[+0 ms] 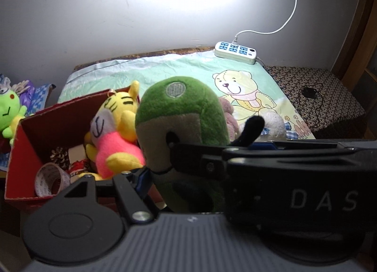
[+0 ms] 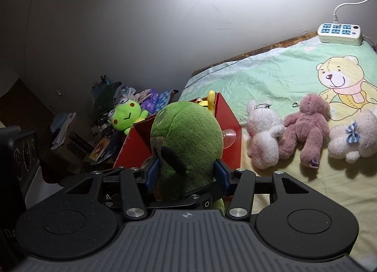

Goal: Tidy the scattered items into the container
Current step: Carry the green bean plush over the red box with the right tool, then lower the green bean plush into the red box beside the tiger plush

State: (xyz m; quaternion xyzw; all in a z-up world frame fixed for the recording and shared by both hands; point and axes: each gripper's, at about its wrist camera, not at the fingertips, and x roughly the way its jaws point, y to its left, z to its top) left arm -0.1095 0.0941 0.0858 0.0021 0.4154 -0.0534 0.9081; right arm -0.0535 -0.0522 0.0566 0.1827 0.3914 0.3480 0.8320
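Frog [image 2: 186, 135] is clamped between the right gripper [image 2: 186, 173] jaws; it should be carried fully over the box [image 2: 226, 116] before release. Left gripper [image 1: 165, 173] jaw state cannot be told.

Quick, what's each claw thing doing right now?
Left gripper: shut on the green plush toy.
Right gripper: shut on that toy too, pads pressing both its sides.

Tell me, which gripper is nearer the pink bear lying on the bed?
Right. The right gripper, holding the green plush toy, has the pink bear just to its right. From the left gripper, the toy mostly hides it.
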